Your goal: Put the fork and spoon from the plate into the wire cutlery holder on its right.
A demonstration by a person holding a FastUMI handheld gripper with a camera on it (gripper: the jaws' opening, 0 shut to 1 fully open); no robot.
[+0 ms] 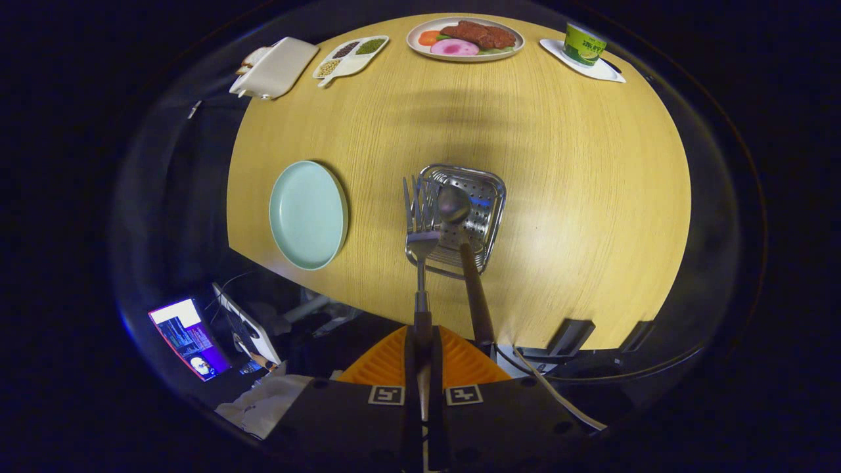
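So this one looks pretty far along. The plate [307,215], pale green, sits on the desk [565,197] with nothing on it, so both pieces are already off it. The spoon [454,205] seems to be in the wire cutlery holder [487,217] just right of the plate, bowl up and dark handle [477,299] slanting back toward the camera, though from this top-down angle it's hard to say whether it's properly seated or just leaning on the rim. The fork [420,223] is the one left: the gripper [420,355] has its fingers clenched tight on the fork's handle, holding it tines forward right over the near-left edge of the holder, beside the spoon. Looks like what remains is lowering the fork in and letting go. Whether the fork's tines are already touching the wire or hanging above it can't be told, since the fisheye flattens the height. The very end of the fork handle is hidden between the fingers. The holder's near wall is partly blocked by both utensils. Far across the desk there's a plate of food [465,38], a divided dish of beans [351,58], a green cup on a saucer [583,46] and a white napkin holder thing [274,67], all well apart from the action.
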